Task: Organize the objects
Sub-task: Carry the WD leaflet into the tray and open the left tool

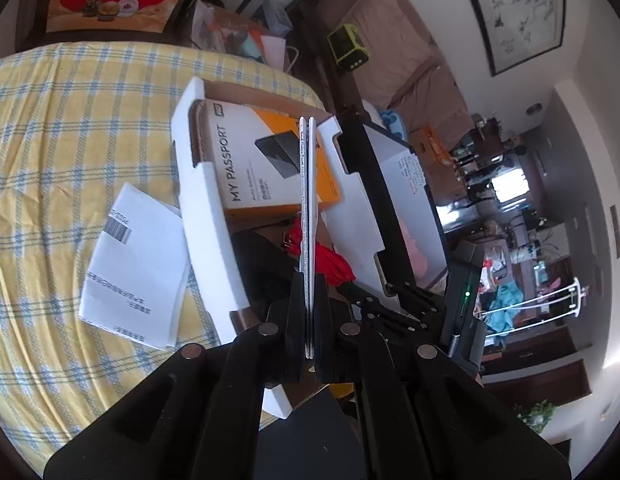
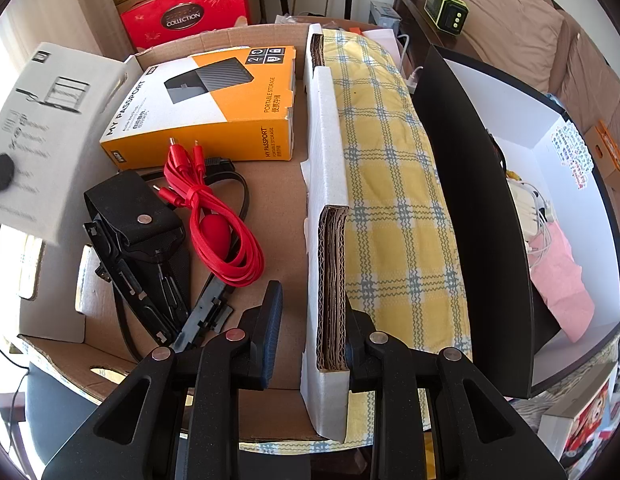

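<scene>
Left gripper (image 1: 309, 312) pinches a thin white card (image 1: 307, 200) mid-frame; right gripper (image 2: 310, 334) gapes wide astride the box wall (image 2: 326, 184).

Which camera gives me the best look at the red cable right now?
The right wrist view: the red cable lies fully visible, coiled on the cardboard box floor near the orange box. In the left wrist view only a red patch shows behind the fingers.

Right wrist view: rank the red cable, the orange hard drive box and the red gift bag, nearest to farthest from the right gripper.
From the right gripper:
1. Red cable, coiled in the cardboard box, ahead left.
2. Orange hard drive box, behind the cable.
3. Red gift bag, beyond the box, at the back.
</scene>
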Demonstrator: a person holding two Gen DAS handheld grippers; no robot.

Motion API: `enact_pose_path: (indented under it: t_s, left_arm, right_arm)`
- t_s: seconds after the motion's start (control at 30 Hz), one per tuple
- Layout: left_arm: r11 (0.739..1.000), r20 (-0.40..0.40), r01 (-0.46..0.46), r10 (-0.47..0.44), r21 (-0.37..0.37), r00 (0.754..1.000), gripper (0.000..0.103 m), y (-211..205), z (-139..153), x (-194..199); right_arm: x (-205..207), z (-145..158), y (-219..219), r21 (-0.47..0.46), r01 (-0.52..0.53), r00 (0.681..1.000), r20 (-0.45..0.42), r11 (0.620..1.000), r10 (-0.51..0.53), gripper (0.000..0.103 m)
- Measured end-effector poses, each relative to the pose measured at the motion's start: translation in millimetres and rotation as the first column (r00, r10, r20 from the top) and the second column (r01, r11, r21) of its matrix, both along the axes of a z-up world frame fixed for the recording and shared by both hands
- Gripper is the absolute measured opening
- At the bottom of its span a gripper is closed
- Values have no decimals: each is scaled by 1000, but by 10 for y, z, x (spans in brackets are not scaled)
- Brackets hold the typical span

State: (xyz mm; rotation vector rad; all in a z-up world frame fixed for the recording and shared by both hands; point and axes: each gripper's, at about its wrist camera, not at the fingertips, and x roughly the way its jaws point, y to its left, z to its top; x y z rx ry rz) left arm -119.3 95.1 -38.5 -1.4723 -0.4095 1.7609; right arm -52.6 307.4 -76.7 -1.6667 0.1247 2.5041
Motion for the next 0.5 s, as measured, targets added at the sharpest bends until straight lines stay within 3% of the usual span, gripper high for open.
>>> enact_pose_path:
  t_s: [0.23, 0.5]
  left_arm:
    - [999, 38, 44, -44, -3, 998, 2, 344, -134, 141]
    - [1000, 58, 27, -27, 5, 998, 2, 606, -204, 146]
  right_arm:
    - [-2, 1, 2, -1, -1, 1000, 0, 1000, 1, 26]
    - [12, -6, 23, -14, -1, 1000, -6, 1000, 1, 28]
